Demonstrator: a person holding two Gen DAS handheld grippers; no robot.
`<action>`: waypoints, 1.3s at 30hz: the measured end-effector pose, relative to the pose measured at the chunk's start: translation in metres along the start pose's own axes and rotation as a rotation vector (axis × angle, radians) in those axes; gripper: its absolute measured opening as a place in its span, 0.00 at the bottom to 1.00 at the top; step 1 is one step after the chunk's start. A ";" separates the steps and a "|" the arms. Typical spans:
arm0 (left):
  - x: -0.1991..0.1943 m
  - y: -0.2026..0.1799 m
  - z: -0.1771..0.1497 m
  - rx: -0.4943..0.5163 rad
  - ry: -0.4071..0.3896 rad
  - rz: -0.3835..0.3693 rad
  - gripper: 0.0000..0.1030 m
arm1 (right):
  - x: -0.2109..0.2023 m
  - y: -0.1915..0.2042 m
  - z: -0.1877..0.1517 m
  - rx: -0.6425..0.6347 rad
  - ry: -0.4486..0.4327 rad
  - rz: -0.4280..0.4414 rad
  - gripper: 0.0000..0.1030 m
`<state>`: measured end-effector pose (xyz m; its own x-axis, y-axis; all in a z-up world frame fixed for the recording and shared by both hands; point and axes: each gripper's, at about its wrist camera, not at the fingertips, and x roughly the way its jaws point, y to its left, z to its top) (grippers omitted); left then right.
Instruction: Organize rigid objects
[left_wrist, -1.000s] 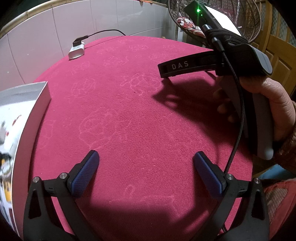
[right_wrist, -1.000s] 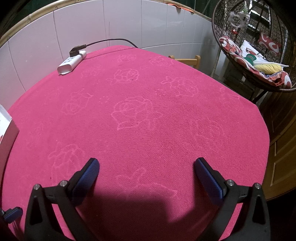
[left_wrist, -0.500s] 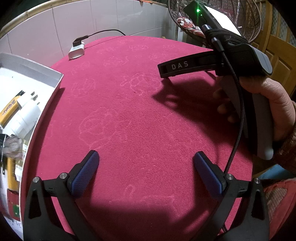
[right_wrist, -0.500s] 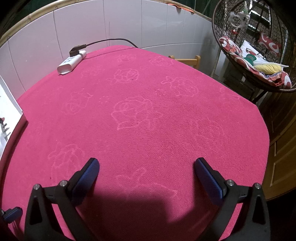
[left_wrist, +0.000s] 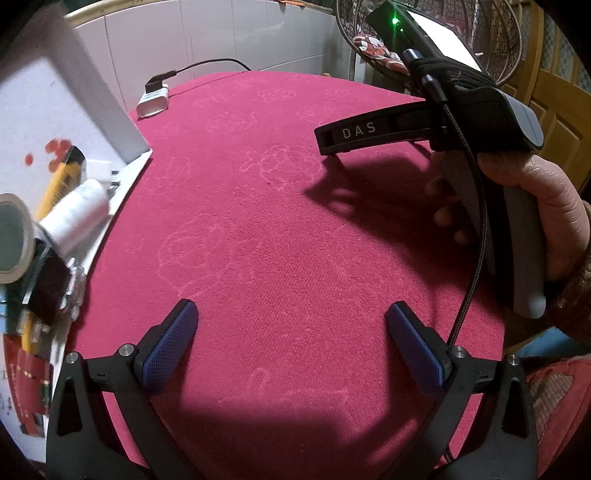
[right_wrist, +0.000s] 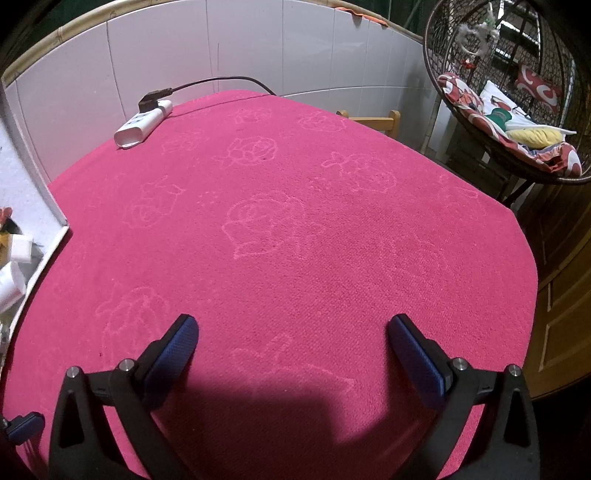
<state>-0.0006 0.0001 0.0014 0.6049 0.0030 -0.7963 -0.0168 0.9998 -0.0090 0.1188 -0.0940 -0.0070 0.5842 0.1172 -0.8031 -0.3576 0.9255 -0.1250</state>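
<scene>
A white box (left_wrist: 110, 122) is tipped over the table's left edge, with rigid objects sliding in it: a white cylinder (left_wrist: 75, 216), a yellow item (left_wrist: 59, 184), a tape roll (left_wrist: 13, 238) and a dark block (left_wrist: 50, 286). The box's edge also shows in the right wrist view (right_wrist: 35, 206). My left gripper (left_wrist: 291, 339) is open and empty above the red tablecloth (left_wrist: 277, 229). My right gripper (right_wrist: 293, 350) is open and empty above the cloth; its body, held in a hand, also shows in the left wrist view (left_wrist: 480, 122).
A white power strip (right_wrist: 142, 123) with a black plug and cable lies at the table's far left by the tiled wall. A wicker hanging chair (right_wrist: 509, 110) with cushions and a wooden chair (right_wrist: 373, 120) stand beyond the table's far right edge.
The white box has swung in from the left and tipped further over the table, showing its inside; its objects have slid towards the table. Both grippers have stayed still and open.
</scene>
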 end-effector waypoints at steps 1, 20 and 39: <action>0.001 0.000 0.000 0.000 0.001 -0.001 1.00 | 0.000 0.000 0.000 0.000 0.010 0.000 1.00; 0.002 0.000 0.001 0.000 0.001 -0.001 1.00 | 0.001 0.000 0.000 -0.001 0.003 -0.002 1.00; 0.002 0.000 0.001 0.000 0.001 -0.001 1.00 | 0.001 0.000 0.001 -0.002 0.002 -0.002 1.00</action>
<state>0.0014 0.0003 0.0004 0.6041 0.0023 -0.7969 -0.0166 0.9998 -0.0097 0.1197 -0.0934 -0.0076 0.5837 0.1142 -0.8039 -0.3573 0.9252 -0.1279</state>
